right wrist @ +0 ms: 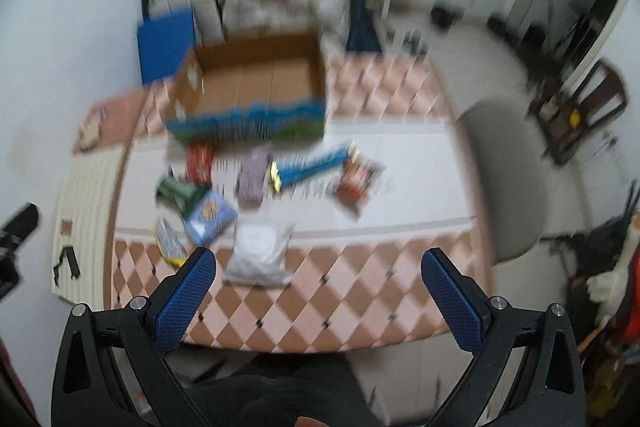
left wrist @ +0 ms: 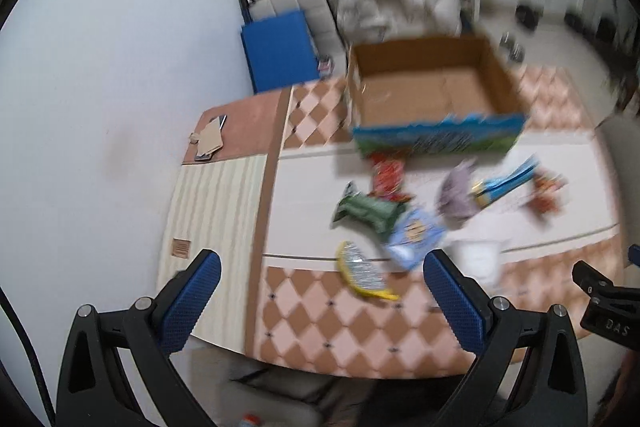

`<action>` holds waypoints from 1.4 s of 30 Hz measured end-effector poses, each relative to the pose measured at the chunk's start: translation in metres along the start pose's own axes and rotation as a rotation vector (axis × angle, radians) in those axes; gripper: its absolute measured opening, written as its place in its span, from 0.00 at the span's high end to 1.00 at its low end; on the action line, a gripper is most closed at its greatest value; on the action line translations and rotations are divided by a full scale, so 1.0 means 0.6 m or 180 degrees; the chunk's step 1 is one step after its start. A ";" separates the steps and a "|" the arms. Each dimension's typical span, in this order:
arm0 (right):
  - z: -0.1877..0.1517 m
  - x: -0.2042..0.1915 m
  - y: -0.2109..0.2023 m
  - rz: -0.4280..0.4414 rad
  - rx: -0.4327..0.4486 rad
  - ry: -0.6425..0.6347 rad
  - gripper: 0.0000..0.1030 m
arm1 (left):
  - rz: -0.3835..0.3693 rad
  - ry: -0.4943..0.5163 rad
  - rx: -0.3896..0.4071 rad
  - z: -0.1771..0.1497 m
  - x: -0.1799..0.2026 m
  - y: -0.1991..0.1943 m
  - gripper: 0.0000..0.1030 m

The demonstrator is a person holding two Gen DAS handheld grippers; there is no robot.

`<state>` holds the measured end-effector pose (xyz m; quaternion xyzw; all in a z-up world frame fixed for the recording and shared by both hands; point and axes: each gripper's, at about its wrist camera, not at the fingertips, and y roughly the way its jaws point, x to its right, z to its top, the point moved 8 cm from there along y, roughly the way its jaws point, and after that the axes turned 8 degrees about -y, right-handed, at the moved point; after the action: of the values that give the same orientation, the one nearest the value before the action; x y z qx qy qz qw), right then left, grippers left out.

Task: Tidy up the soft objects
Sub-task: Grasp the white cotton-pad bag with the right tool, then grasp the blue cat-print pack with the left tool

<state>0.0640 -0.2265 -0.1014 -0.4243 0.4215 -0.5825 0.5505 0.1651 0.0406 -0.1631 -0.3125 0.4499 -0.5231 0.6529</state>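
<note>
I'm holding both grippers up above the near edge of the table [right wrist: 360, 291], and both feeds are smearing with blur. My left gripper [left wrist: 322, 301] is standing with its blue fingers [left wrist: 192, 303] spread wide, nothing between them. My right gripper [right wrist: 318, 301] is showing the same: fingers [right wrist: 452, 303] wide apart and gripping nothing.

Out ahead, the cardboard box [right wrist: 256, 87] is sitting open at the far side of the checkered tablecloth, its printed blue and green front facing me and its inside looking bare. In front of it, the soft packets are lying scattered on the white strip of the cloth. I'm seeing a red packet [right wrist: 199, 161] just beside the box front, a green pouch [right wrist: 178, 193] nearer me, and a light blue packet [right wrist: 210, 217] touching the green one. A yellow-rimmed silver packet [right wrist: 170, 243] is lying closest to my left side. A white pouch [right wrist: 260, 253] is resting on the line where the white strip meets the checks, the nearest thing to my right gripper. Further back, a purple packet [right wrist: 254, 175] is lying beside a long blue packet [right wrist: 308, 167], and a red and orange packet [right wrist: 356, 179] is sitting off to the right of those.

From the left camera I'm catching the same scatter, with the box [left wrist: 432, 91] beyond it and a blue panel [left wrist: 280, 51] leaning by the wall. A grey chair [right wrist: 504, 179] is standing just past the table's right edge.
</note>
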 end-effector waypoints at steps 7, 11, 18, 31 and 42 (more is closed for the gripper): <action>-0.033 -0.071 0.319 0.0176 -0.0904 0.0122 0.00 | 0.0010 0.0764 -0.0553 -0.017 0.065 0.220 0.00; -0.055 -0.126 0.430 0.0358 -0.1241 0.0256 0.00 | -0.0118 0.1195 -0.0818 -0.041 0.110 0.300 0.00; -0.109 -0.131 0.487 0.0297 -0.1493 0.0178 0.20 | -0.0624 0.1696 -0.1310 -0.088 0.209 0.369 0.00; -0.200 -0.047 0.501 0.0262 -0.1598 0.0528 0.22 | -0.1044 0.1059 -0.2171 -0.149 0.298 0.447 0.09; -0.262 -0.026 0.463 0.0378 -0.1550 0.0628 0.22 | -0.0506 0.1417 -0.1355 -0.116 0.243 0.420 0.09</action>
<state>-0.0072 -0.2180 -0.4129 -0.4599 0.6250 -0.4691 0.4217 0.2094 -0.0307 -0.4504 -0.3542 0.6553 -0.5222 0.4154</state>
